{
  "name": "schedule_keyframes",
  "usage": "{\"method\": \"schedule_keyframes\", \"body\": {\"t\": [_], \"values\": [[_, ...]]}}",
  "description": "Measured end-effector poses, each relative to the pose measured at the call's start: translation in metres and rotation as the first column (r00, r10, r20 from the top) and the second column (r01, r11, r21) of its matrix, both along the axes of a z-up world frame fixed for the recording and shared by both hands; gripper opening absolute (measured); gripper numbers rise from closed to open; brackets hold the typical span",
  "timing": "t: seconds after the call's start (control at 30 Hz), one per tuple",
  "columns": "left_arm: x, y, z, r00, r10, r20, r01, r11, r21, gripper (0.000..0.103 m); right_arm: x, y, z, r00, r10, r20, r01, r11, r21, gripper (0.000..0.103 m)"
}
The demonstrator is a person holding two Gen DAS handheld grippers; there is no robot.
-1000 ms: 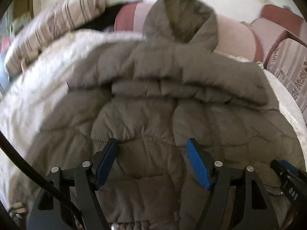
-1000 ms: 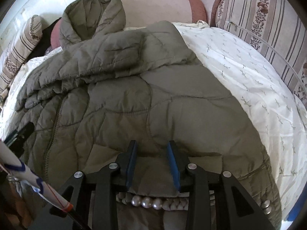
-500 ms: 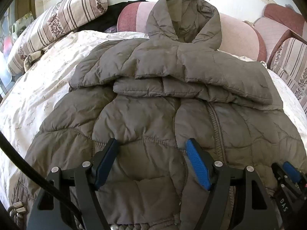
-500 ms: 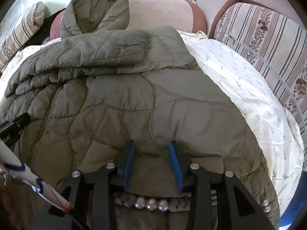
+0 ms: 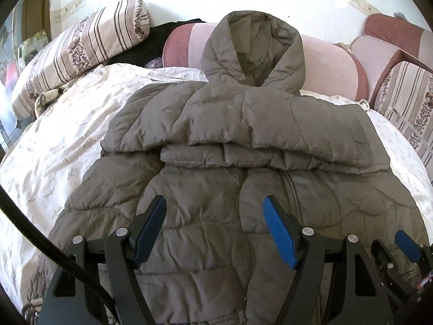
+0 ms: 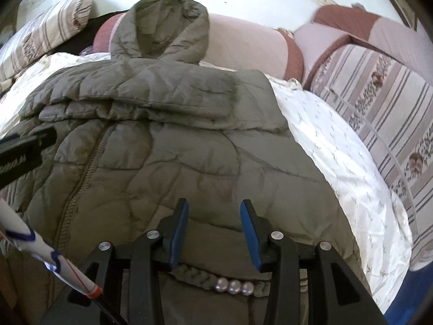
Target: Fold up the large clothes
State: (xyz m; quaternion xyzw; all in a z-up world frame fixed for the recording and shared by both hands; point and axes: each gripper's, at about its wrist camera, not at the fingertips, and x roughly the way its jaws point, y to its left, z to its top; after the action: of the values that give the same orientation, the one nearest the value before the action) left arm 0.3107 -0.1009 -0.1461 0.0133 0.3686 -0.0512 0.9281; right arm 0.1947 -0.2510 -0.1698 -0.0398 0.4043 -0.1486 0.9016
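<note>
Both of our grippers are pulling back and tilting up compared with a moment ago, so the hood and the wall behind it are now showing higher and clearer in both wrist views. We are holding the left gripper (image 5: pixel 215 228) spread wide over the lower front of the grey-olive quilted puffer jacket (image 5: pixel 243 162), grasping nothing. We are holding the right gripper (image 6: pixel 213 230) with a narrower gap between its blue pads, also gripping nothing, above the jacket's hem near the near edge of the bed.

We are seeing the jacket lying front-up across the middle of the white floral bedspread (image 5: pixel 67 140), its hood (image 5: pixel 253 51) propped against the pink bolster cushion (image 5: pixel 327 65) at the far edge. Both sleeves are already lying folded across the chest, one stacked over the other. A striped pillow (image 5: pixel 81 54) is resting at the far left corner.

We are judging the task as partly done: the sleeves are in, while the hood and the long body are still waiting to be folded, likely by bringing the hem up toward the shoulders.
</note>
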Motion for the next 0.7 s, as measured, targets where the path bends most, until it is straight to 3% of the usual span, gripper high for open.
{"method": "schedule_keyframes", "body": {"t": [0.33, 0.7], "values": [[0.004, -0.008, -0.005, 1.000, -0.027, -0.012, 0.027, 0.999, 0.020, 0.073, 0.003, 0.004, -0.006, 1.000, 0.013, -0.024, -0.014, 0.999, -0.032, 0.044], [-0.001, -0.006, 0.009, 1.000, -0.016, 0.023, 0.016, 1.000, 0.024, 0.073, 0.006, 0.013, -0.010, 0.999, 0.014, -0.041, -0.018, 0.995, -0.097, 0.045]]}}
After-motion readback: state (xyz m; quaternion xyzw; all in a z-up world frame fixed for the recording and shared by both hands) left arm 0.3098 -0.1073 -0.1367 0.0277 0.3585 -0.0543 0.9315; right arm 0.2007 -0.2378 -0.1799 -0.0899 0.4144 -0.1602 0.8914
